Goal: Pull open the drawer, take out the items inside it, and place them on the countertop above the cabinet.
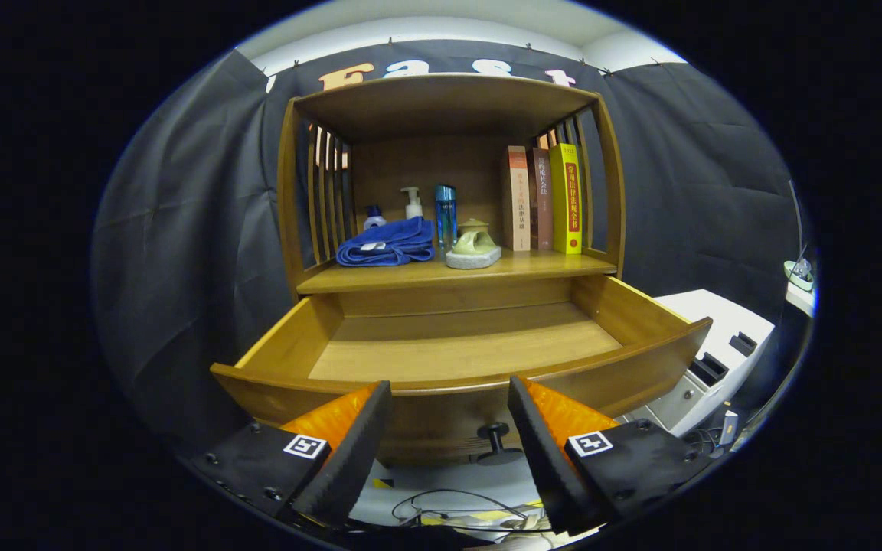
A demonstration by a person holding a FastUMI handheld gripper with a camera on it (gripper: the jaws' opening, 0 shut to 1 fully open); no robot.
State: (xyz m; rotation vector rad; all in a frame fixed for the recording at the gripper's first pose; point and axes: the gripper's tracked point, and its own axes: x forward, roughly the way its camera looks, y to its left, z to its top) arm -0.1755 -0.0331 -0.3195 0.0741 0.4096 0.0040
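Note:
The wooden cabinet's drawer (pixel 456 348) is pulled out toward me, and its visible floor is bare wood. Its dark knob (pixel 496 436) sticks out of the drawer front, between my fingers and slightly nearer the right one. My gripper (pixel 449 398) is open, fingertips at the drawer's front rim, holding nothing. On the countertop (pixel 533 266) above the drawer lie a folded blue towel (pixel 387 243), a white pump bottle (pixel 413 203), a blue bottle (pixel 445 216), a small bottle (pixel 374 218) behind the towel, and a green ceramic piece on a pale base (pixel 473 246).
Three upright books (pixel 544 199) stand at the countertop's right end under the slatted wooden hutch. A white device (pixel 717 360) sits to the right of the drawer. Cables (pixel 456 513) lie on the floor below the fingers.

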